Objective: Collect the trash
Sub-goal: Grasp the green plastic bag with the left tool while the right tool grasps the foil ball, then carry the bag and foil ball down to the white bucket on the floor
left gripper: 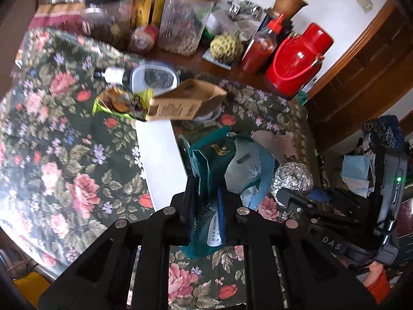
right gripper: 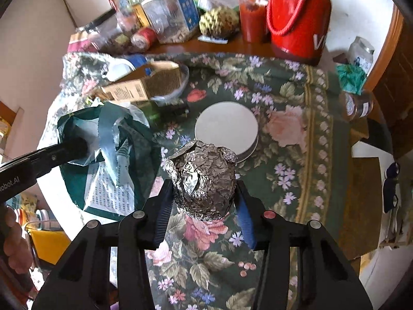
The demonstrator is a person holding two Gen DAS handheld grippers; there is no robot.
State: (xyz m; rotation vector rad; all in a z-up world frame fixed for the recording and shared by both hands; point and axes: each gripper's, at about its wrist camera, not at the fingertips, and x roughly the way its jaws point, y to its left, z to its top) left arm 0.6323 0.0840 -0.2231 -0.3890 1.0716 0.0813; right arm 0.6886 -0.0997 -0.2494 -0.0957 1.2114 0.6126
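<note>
My left gripper [left gripper: 205, 204] pinches the lower edge of a torn dark green packet [left gripper: 214, 160], its jaws drawn nearly together on the foil. My right gripper [right gripper: 204, 196] clamps a crumpled ball of aluminium foil [right gripper: 201, 178] (both pads press its sides), just above the floral cloth [right gripper: 284, 98] covering the counter. Just beyond the foil ball a round white lid [right gripper: 227, 126] lies flat. Farther back, a brown cardboard box [right gripper: 144, 85] rests tilted over other litter. At the rear edge stand a red jug [right gripper: 299, 13], a red sauce bottle [right gripper: 251, 7] and clear jars
</note>
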